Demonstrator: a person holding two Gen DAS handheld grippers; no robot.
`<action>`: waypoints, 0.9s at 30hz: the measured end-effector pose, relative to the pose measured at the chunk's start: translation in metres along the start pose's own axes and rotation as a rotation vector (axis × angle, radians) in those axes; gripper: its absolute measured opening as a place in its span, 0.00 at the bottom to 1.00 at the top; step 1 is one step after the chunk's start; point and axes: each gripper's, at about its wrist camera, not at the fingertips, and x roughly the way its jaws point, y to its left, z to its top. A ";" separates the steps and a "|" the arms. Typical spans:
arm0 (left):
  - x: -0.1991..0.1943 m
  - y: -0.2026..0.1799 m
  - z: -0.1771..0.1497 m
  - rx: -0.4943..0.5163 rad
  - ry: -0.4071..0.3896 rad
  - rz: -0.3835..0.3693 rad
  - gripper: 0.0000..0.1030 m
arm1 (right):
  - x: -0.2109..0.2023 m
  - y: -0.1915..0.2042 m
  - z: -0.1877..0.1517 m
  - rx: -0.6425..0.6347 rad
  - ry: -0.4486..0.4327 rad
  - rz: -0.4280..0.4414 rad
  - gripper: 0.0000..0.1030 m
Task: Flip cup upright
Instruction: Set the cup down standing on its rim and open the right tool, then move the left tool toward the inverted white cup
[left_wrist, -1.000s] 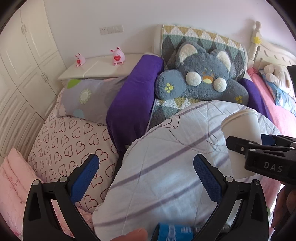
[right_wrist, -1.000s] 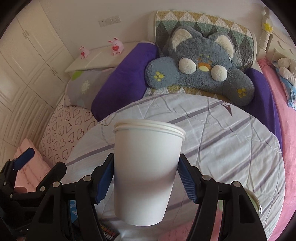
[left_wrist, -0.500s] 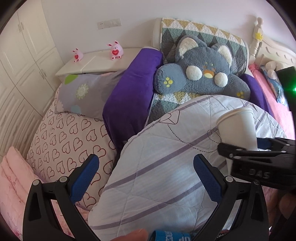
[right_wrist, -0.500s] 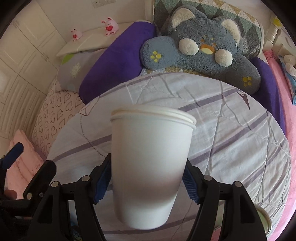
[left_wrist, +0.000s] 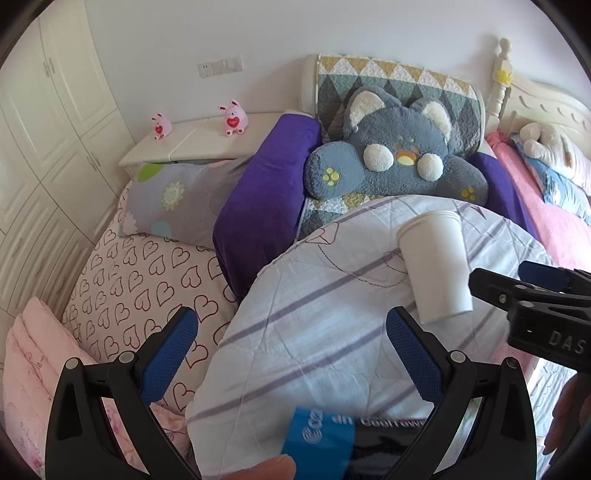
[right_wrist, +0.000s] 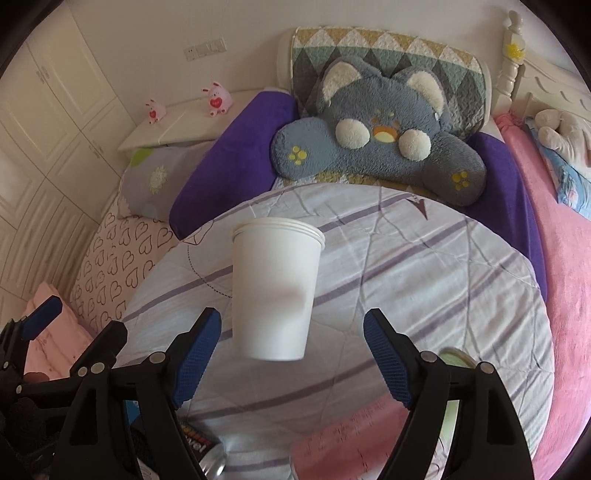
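The white paper cup (right_wrist: 275, 291) — apparently a nested stack, judging by its layered rims — stands mouth-up on the striped lilac quilt (right_wrist: 424, 280), so the flip itself looks done. What seems left is only to draw the tools clear. The right gripper (right_wrist: 291, 347) is spread wide and grasps nothing: the cup sits just ahead of and between its blue pads (right_wrist: 388, 363), nearer the left one, touching neither as far as can be seen. A shallow dent marks the cup's wall. The left gripper (left_wrist: 288, 354) — also parted and empty — hangs beside, with the cup (left_wrist: 436, 266) off to its right.
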 end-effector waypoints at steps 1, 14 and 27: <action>-0.003 -0.002 -0.001 0.003 -0.001 0.001 1.00 | -0.007 -0.001 -0.004 0.003 -0.013 -0.001 0.78; -0.053 -0.035 -0.030 0.058 -0.028 0.007 1.00 | -0.095 -0.042 -0.070 0.083 -0.174 -0.020 0.79; -0.099 -0.072 -0.066 0.103 -0.040 -0.019 1.00 | -0.141 -0.071 -0.130 0.134 -0.242 -0.058 0.79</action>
